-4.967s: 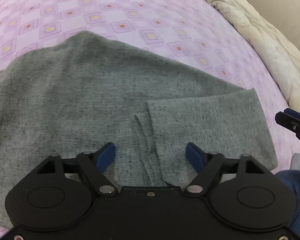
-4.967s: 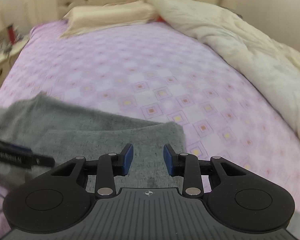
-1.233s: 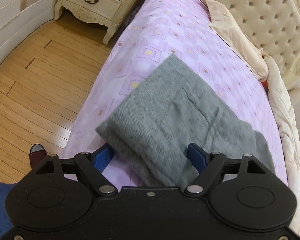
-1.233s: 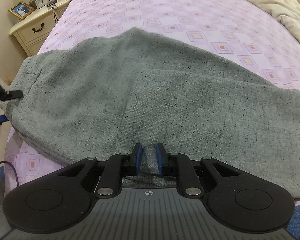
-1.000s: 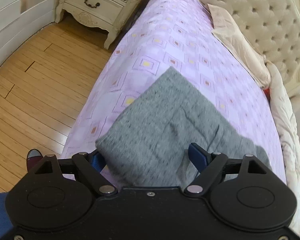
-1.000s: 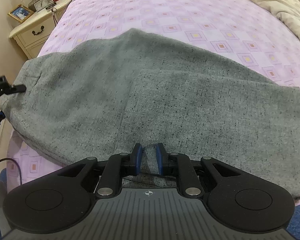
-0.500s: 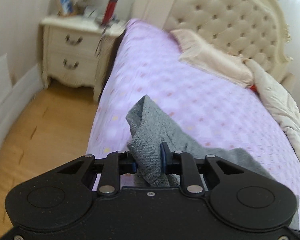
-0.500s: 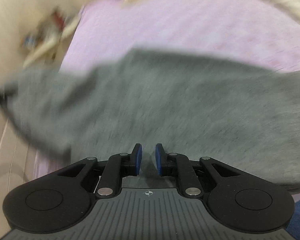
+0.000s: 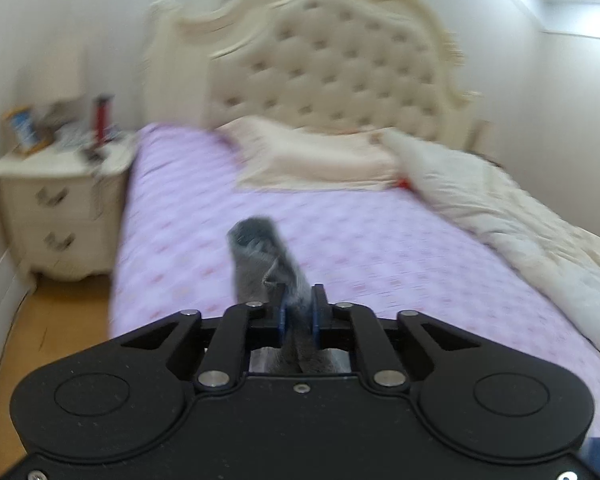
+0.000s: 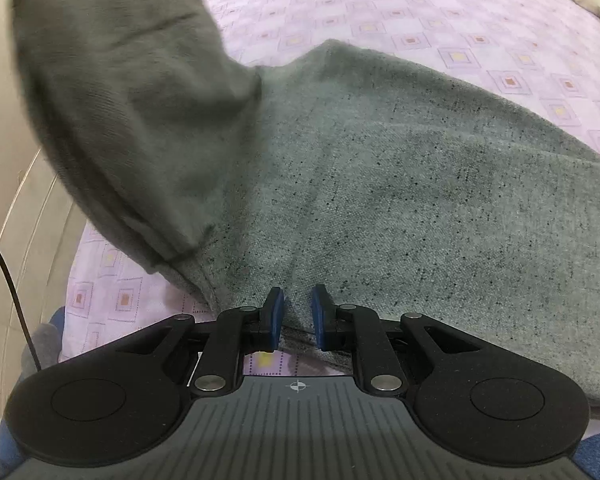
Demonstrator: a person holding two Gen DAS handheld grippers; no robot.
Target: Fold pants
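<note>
The left claw has just been closing, and its blue pads are now pressed on a bunch of the gray pants. That bunch is held up in the air above the bed, and a short tuft of cloth sticks out past the pads. The picture from this side is blurred.

The right claw is set nearly shut at the near edge of the bed. A fold of the pants is seen between its blue pads. It cannot be told for sure if the pads are squeezing the fold.

Most of the pants are spread flat on the purple sheet, near the near edge of the bed. One part is lifted up high toward the bed's left edge and hangs down like a flap.

Farther off, a cream pillow is laid at the head of the bed. A cream blanket is piled along the bed's right edge. A padded headboard is seen behind them. A white nightstand is stood beside the bed's far left corner.
</note>
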